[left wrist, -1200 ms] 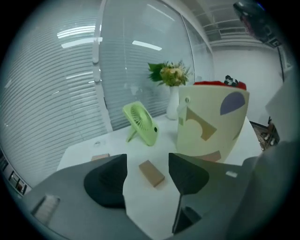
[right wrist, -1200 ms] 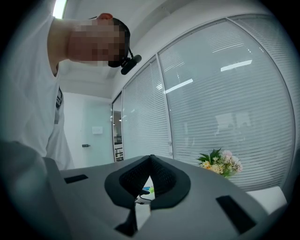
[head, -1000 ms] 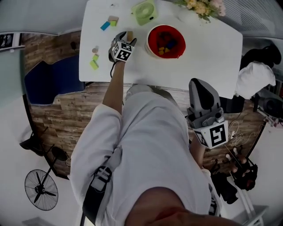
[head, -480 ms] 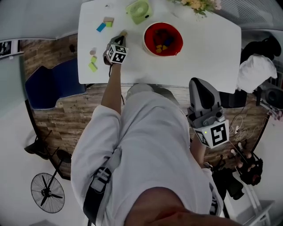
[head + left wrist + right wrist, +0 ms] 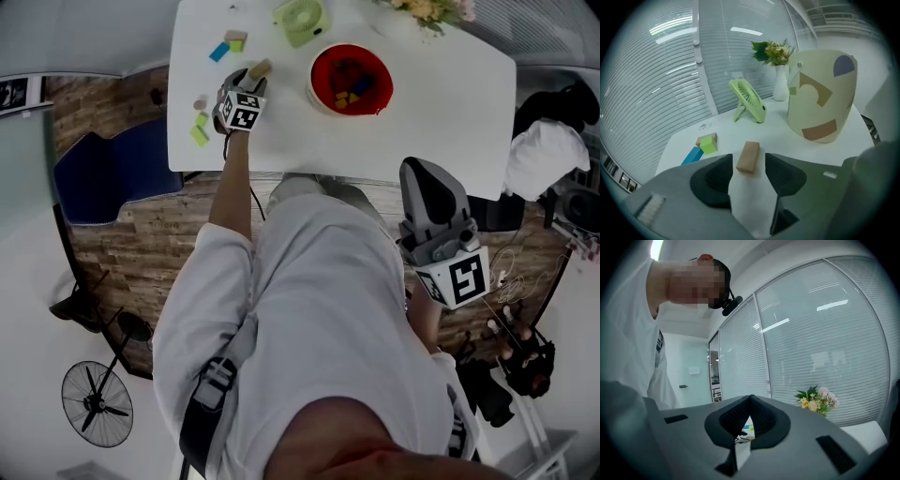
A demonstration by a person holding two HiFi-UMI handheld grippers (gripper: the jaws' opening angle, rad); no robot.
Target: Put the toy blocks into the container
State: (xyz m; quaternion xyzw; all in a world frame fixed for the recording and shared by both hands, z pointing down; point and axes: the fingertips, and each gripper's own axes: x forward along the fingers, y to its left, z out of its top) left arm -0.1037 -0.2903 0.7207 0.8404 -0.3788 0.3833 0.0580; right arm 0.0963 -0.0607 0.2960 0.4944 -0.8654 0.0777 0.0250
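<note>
Left tool [image 5: 748,159]: jaws apart, just been opening; brown block [image 5: 748,156] flat on bench [image 5: 787,140] between tips, gap on each side. Container [image 5: 822,93] ahead-right; green block [image 5: 708,144], blue block [image 5: 692,155] ahead-left. Right tool [image 5: 750,401]: jaws together, empty.

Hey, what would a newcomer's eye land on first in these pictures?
The red-lined container on the white table, with coloured blocks already inside. Next, the left gripper, whose jaws have just been opening, with a tan block lying free between their tips. Other loose blocks lie at the table's left end.
</note>
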